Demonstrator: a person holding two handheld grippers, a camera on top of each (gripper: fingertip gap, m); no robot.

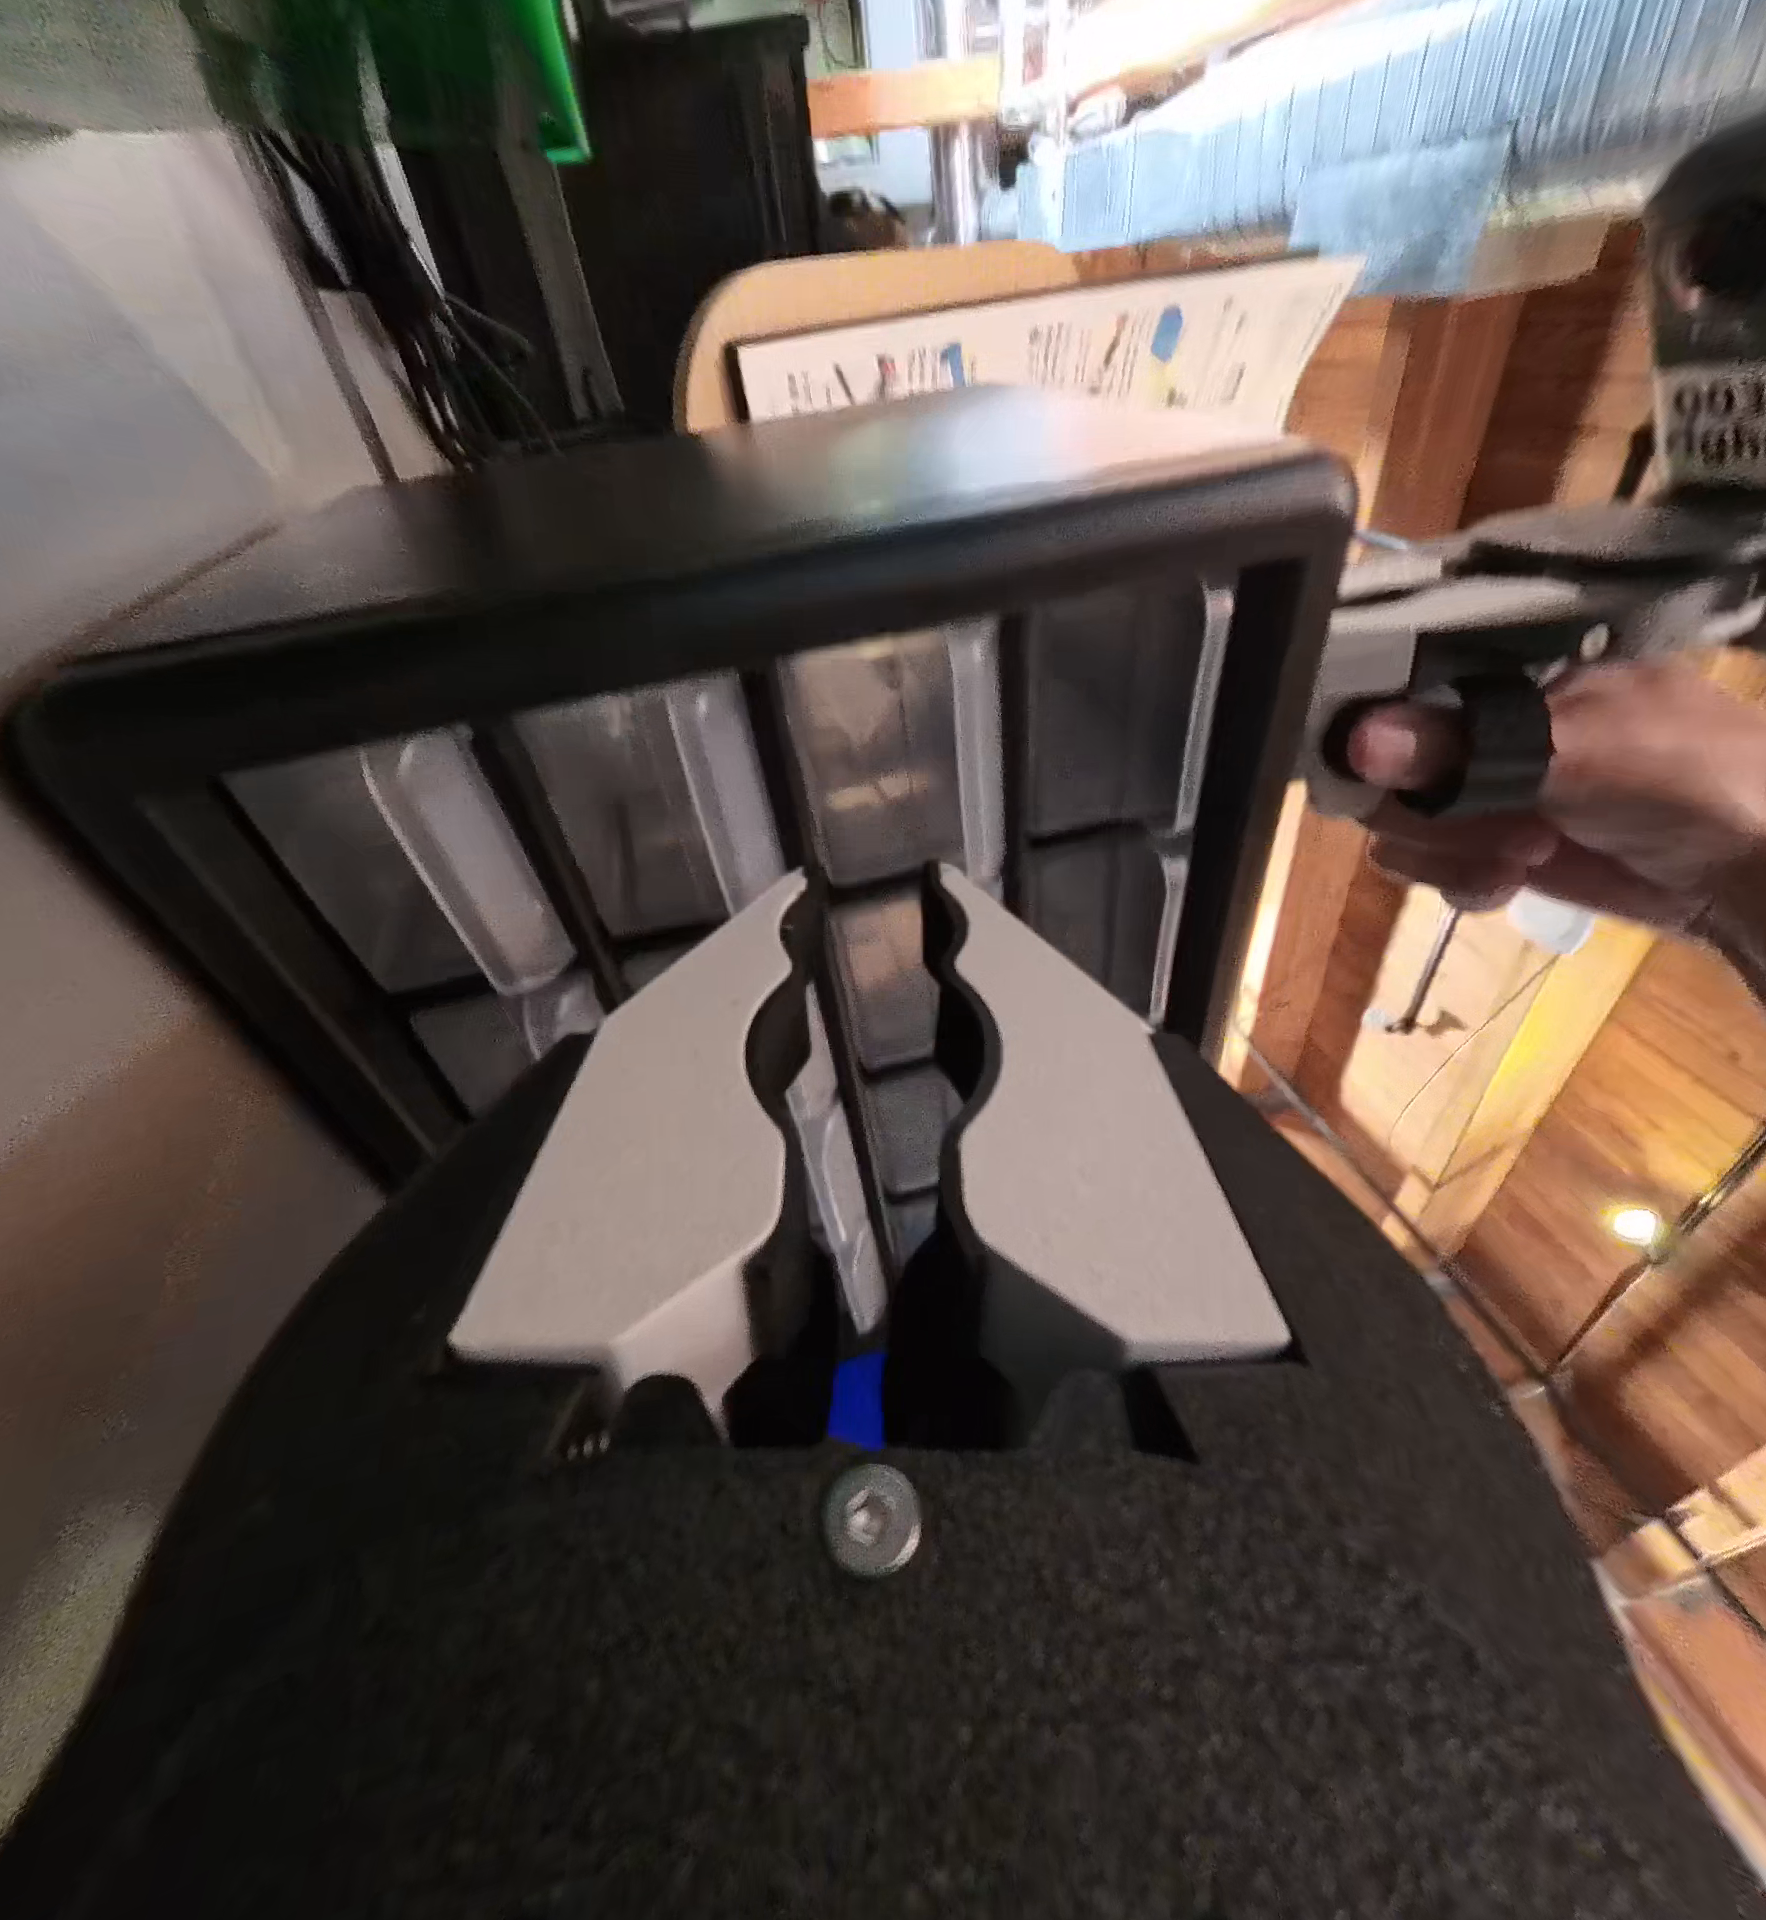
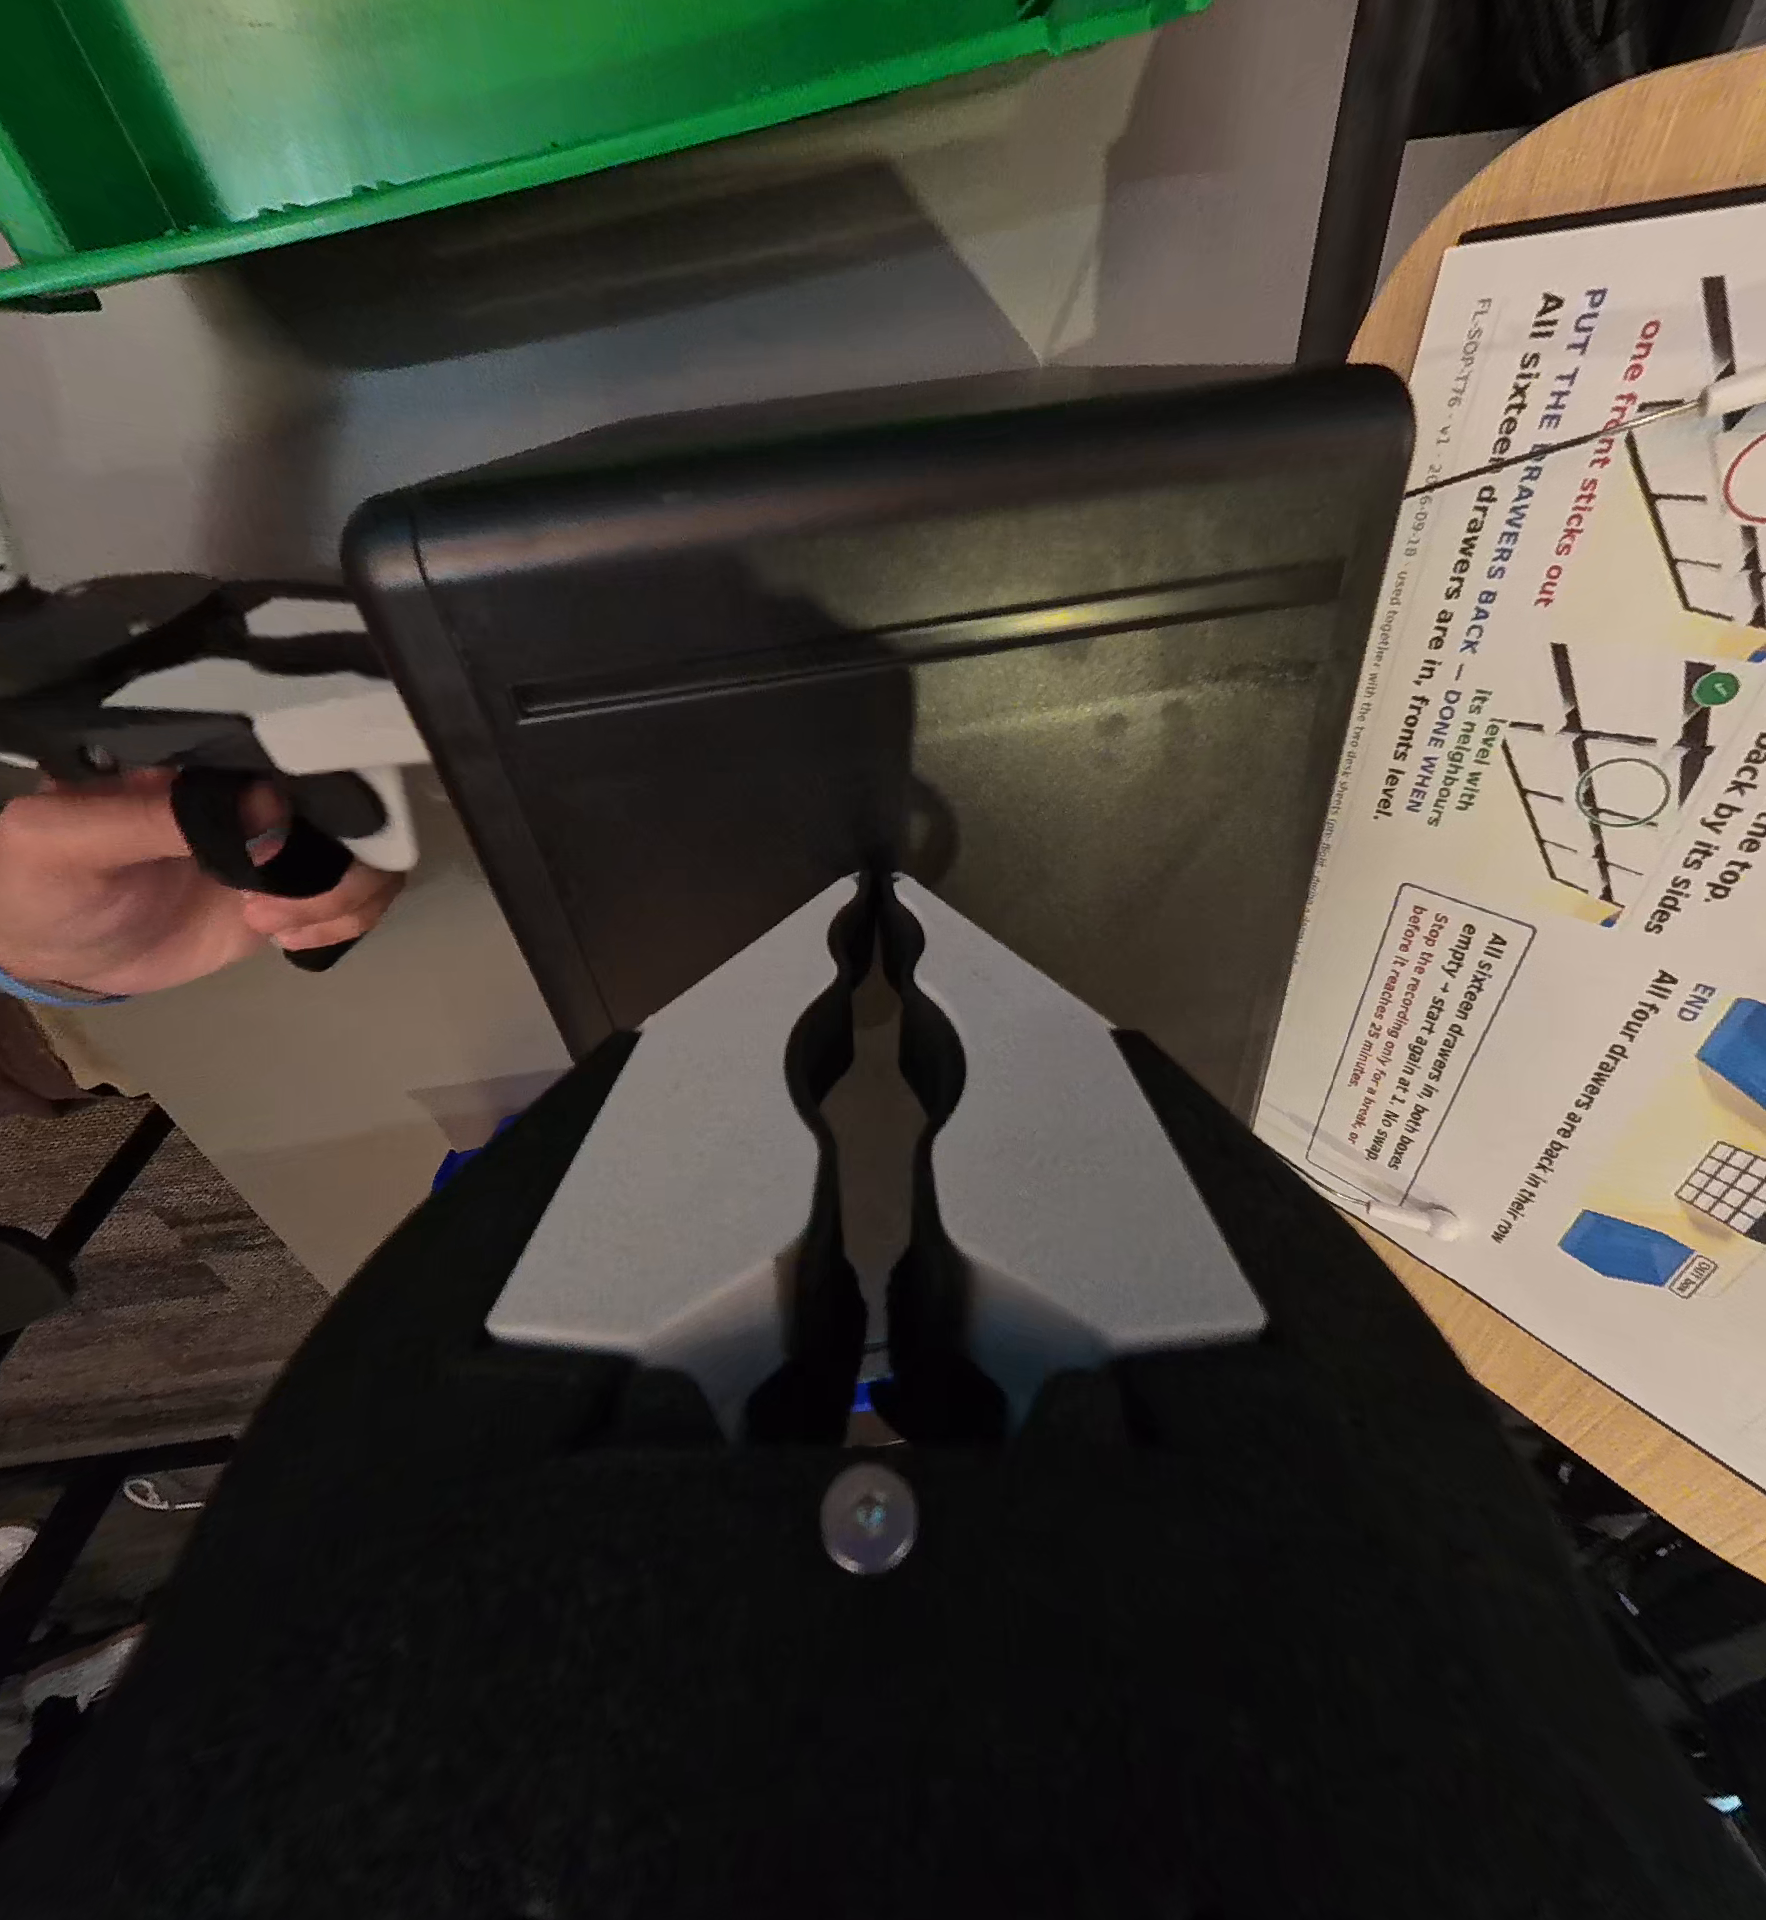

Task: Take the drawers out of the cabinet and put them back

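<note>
The black cabinet [image 1: 650, 582] is tilted on its side, with its grid of several clear drawers [image 1: 640, 800] facing the left wrist view. My left gripper [image 1: 871, 878] has its jaws narrowly apart around a black divider bar of the cabinet front, with a drawer's handle strip beside it. From the right wrist view I see the cabinet's plain black back panel [image 2: 962, 644]. My right gripper [image 2: 874, 883] is shut and empty, its tips against that panel. The left gripper [image 2: 391, 686] shows at the cabinet's front edge, and the right gripper [image 1: 1378, 634] shows behind the cabinet's far side.
A printed instruction sheet [image 2: 1585, 727] lies on a round wooden table [image 2: 1481, 1455] to the right of the cabinet. A green bin [image 2: 443, 125] hangs above. A pale wall [image 1: 79, 520] and cables [image 1: 422, 312] stand to the left. A wood floor [image 1: 1585, 1143] lies below.
</note>
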